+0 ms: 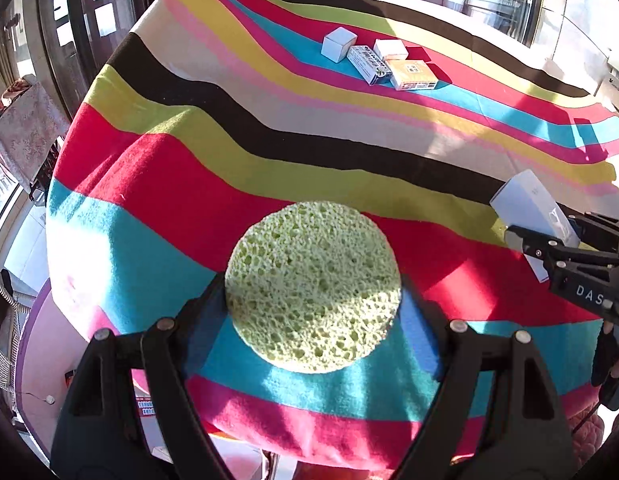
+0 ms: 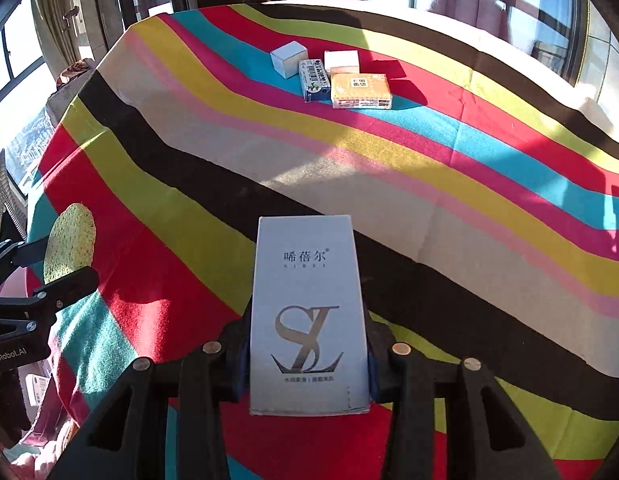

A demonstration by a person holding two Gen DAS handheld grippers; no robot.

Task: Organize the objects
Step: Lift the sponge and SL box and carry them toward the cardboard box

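The round green sponge (image 1: 313, 286) is clamped between the jaws of the left gripper (image 1: 313, 312), held above the near edge of the striped tablecloth (image 1: 269, 128). Beside it, the tall grey-white box (image 2: 307, 316) with the looping logo is pinched by its sides in the right gripper (image 2: 307, 364), also over the near part of the table. Well apart from both, toward the far edge, four items sit together: a small white cube box (image 2: 288, 59), a blue-and-white carton (image 2: 314, 79), a flat white box (image 2: 341, 61) and an orange packet (image 2: 361, 90). Judging by that cluster, the sorting looks mostly done; the two held items apparently remain to be carried across and set down alongside it.
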